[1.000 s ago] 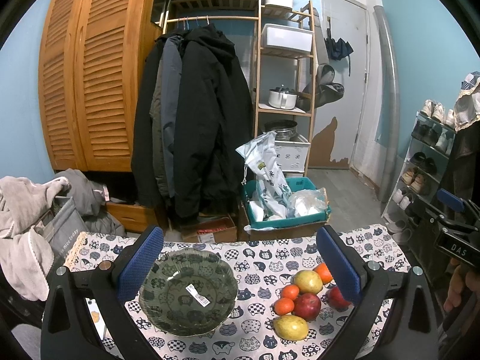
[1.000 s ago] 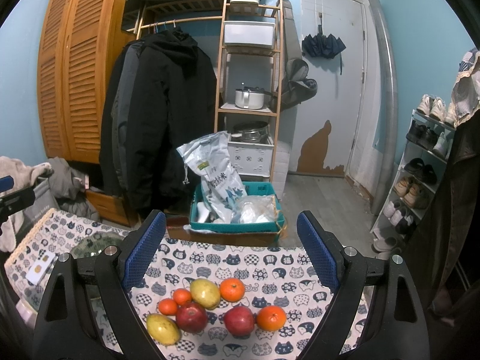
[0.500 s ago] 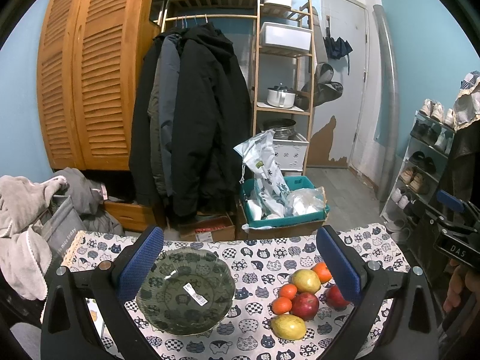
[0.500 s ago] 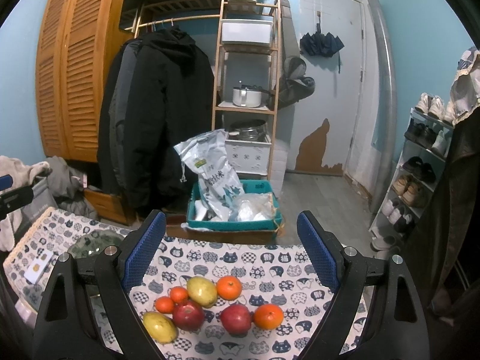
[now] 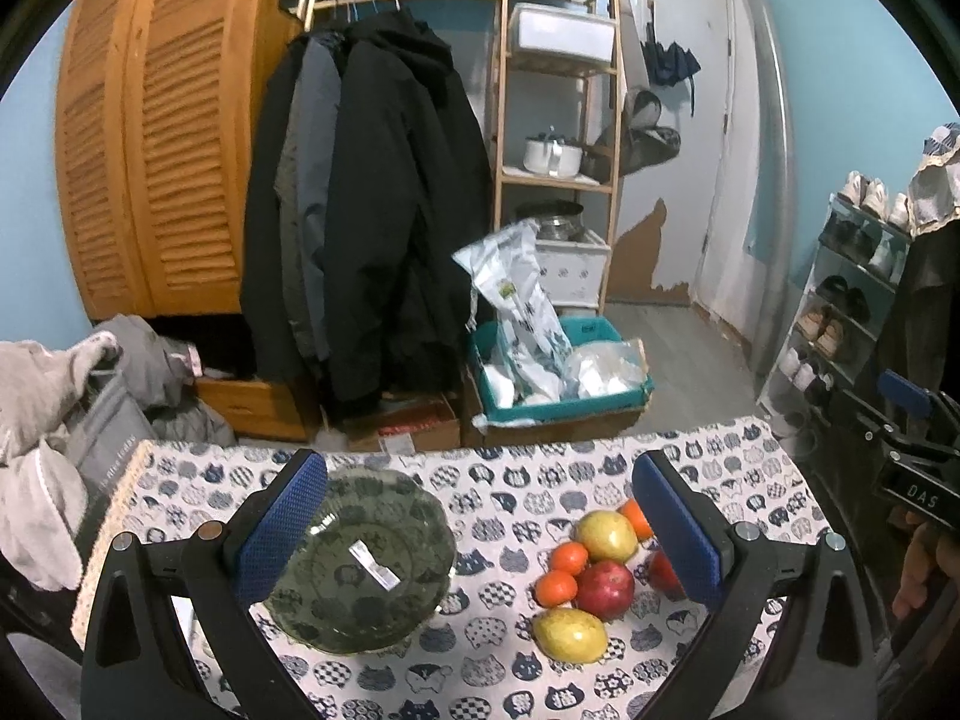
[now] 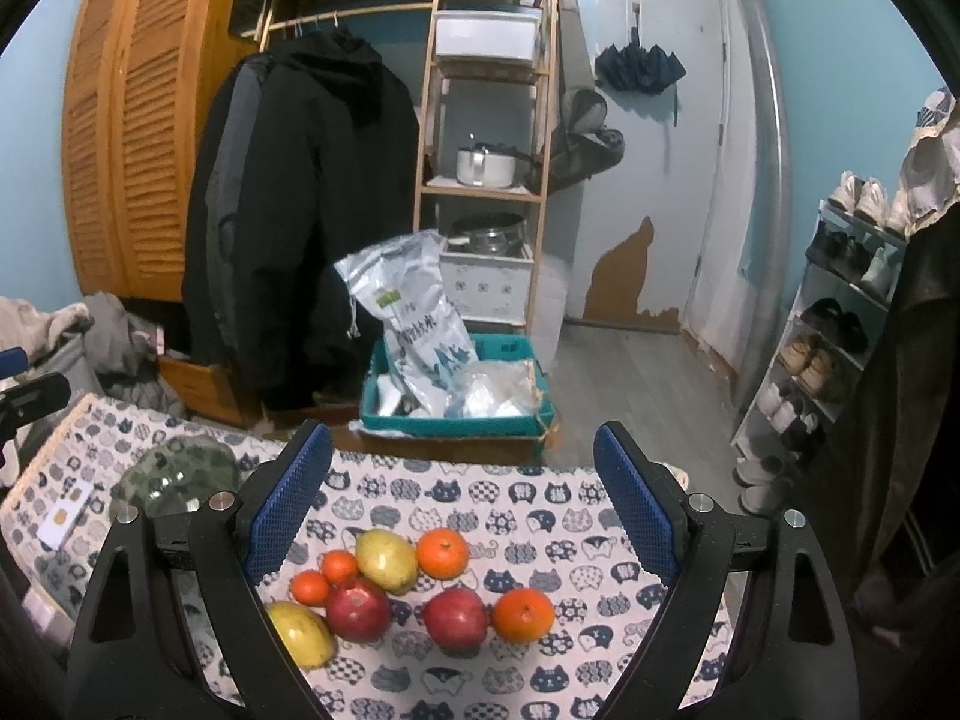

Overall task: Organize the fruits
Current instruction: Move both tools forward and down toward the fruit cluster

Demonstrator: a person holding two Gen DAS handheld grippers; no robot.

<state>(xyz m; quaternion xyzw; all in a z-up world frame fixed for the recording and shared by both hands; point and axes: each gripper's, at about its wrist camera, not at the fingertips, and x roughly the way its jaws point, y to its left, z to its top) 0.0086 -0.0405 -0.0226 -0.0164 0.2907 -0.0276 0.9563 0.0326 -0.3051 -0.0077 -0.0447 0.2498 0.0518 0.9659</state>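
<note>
Left gripper (image 5: 480, 531) spread wide, holding nothing, up above the desk (image 5: 522, 468). Green glass bowl (image 5: 360, 558) just under its left finger (image 5: 282, 522), with a small sticker inside. Pile of fruit closer to its right finger (image 5: 675, 528): yellow pear (image 5: 606, 536), two small oranges (image 5: 555, 573), red apple (image 5: 606, 588) and another pear (image 5: 570, 635) at the front. One more red fruit partly hidden behind that finger.

Right gripper (image 6: 462, 504) also spread wide and holding nothing. Fruit right below and between its fingers: pear (image 6: 386, 560) and orange (image 6: 442, 552) at the back, two red apples (image 6: 408, 615) side by side, a big orange (image 6: 523, 615) touching the right apple. Yellow pear (image 6: 300, 636) partly behind the left finger (image 6: 288, 501). Bowl (image 6: 174, 474) far off to the left of this gripper, well apart from the fruit. White card (image 6: 66, 516) on the desk past the bowl.
</note>
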